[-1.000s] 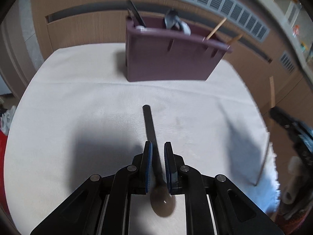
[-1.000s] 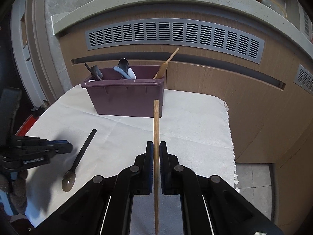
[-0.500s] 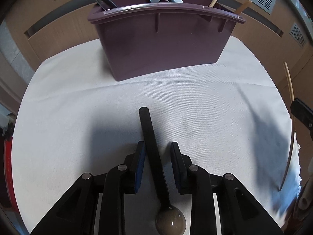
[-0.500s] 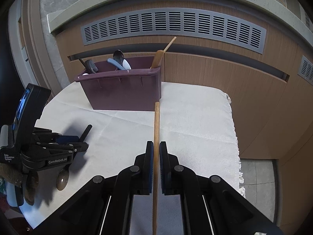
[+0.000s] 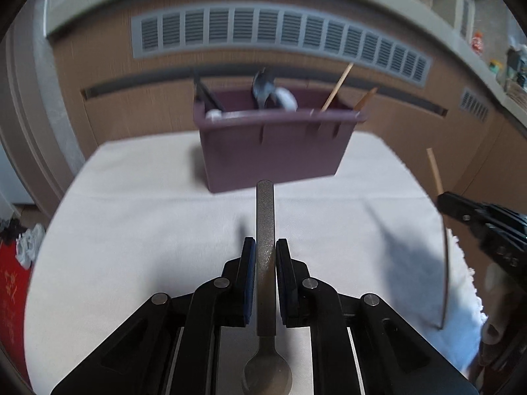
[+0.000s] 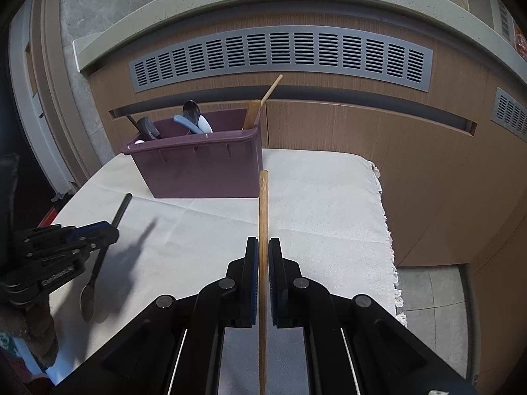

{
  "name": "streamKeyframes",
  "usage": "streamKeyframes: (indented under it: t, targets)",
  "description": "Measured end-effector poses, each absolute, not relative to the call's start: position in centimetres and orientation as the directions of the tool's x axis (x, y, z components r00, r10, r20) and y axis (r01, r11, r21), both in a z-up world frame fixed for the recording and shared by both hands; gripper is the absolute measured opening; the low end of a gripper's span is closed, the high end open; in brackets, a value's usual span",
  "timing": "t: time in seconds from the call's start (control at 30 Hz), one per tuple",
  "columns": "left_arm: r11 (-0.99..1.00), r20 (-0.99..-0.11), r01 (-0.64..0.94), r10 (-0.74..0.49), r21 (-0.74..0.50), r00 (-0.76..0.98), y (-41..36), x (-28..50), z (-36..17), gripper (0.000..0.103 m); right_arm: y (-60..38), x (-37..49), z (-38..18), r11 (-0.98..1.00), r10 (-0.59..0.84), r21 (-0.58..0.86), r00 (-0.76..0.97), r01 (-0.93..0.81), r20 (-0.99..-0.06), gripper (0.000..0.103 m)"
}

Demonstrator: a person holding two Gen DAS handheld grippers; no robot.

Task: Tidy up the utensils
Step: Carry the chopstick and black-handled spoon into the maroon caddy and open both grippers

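Note:
A dark spoon [image 5: 265, 230] with a long flat handle lies between the pads of my left gripper [image 5: 265, 247], whose jaws are closing on the handle; the bowl points back toward the camera. In the right wrist view the spoon [image 6: 95, 273] hangs tilted above the cloth and casts a shadow. My right gripper [image 6: 263, 247] is shut on a wooden chopstick [image 6: 263, 204] that points forward. The purple caddy [image 5: 273, 151] stands at the far side of the table with dark utensils, pale spoons and wooden sticks in it.
A white cloth [image 6: 322, 204] covers the table, and its fringed right edge drops to a tiled floor. A wooden cabinet front with a grey vent grille [image 6: 280, 56] rises behind the caddy. Red and white items [image 5: 19, 263] lie on the floor at left.
My left gripper opened around the spoon handle, then closed on it and lifted the spoon off the cloth, drawing back from the caddy. The right gripper and its chopstick stayed put.

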State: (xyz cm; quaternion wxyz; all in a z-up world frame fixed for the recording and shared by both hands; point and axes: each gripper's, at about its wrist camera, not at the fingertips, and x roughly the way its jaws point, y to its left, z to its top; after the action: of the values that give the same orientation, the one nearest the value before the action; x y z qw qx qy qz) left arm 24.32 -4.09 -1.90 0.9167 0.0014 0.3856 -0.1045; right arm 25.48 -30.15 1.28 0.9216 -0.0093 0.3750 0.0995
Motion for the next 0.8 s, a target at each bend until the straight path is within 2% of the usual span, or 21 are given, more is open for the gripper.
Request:
streamKeyframes:
  t: [0.1, 0.27, 0.37, 0.47, 0.53, 0.6, 0.7, 0.8]
  targets:
    - [0.975, -0.684, 0.209, -0.203, -0.075, 0.701, -4.4, 23.9, -0.9, 0.012, -30.0, 25.4, 1.6, 0.981, 0.177, 0.063, 0.706, -0.185, -0.686, 0.006]
    - [0.964, -0.634, 0.220, -0.265, -0.151, 0.727, -3.8, 24.0, 1.0, 0.012, -29.7, 25.4, 2.3, 0.979, 0.195, 0.087, 0.715, -0.185, -0.672, 0.006]
    - [0.943, -0.494, 0.253, -0.329, -0.217, 0.805, -2.8, 24.9, 6.3, 0.012, -29.7, 25.7, 4.9, 0.972, 0.230, 0.115, 0.759, -0.203, -0.609, 0.006]
    - [0.923, -0.267, 0.268, -0.342, -0.275, 0.901, -1.4, 25.5, 12.5, 0.012, -29.1, 26.4, 11.4, 0.969, 0.244, 0.089, 0.853, -0.229, -0.460, 0.006]
    - [0.916, -0.148, 0.282, -0.333, -0.286, 0.931, -1.0, 26.3, 15.1, 0.012, -28.9, 27.0, 15.6, 0.966, 0.260, 0.086, 0.901, -0.246, -0.348, 0.006]
    - [0.925, -0.086, 0.268, -0.300, -0.270, 0.950, -1.0, 27.4, 16.2, 0.013, -28.5, 28.0, 18.5, 0.964, 0.267, 0.078, 0.927, -0.255, -0.263, 0.006]
    - [0.927, -0.098, 0.253, -0.289, -0.276, 0.952, -1.2, 29.8, 15.6, 0.012, -27.7, 29.7, 20.3, 0.959, 0.282, 0.078, 0.937, -0.271, -0.207, 0.006]
    - [0.926, -0.125, 0.247, -0.292, -0.286, 0.948, -1.2, 31.7, 14.6, 0.012, -26.9, 31.7, 20.3, 0.951, 0.308, 0.075, 0.926, -0.298, -0.220, 0.006]
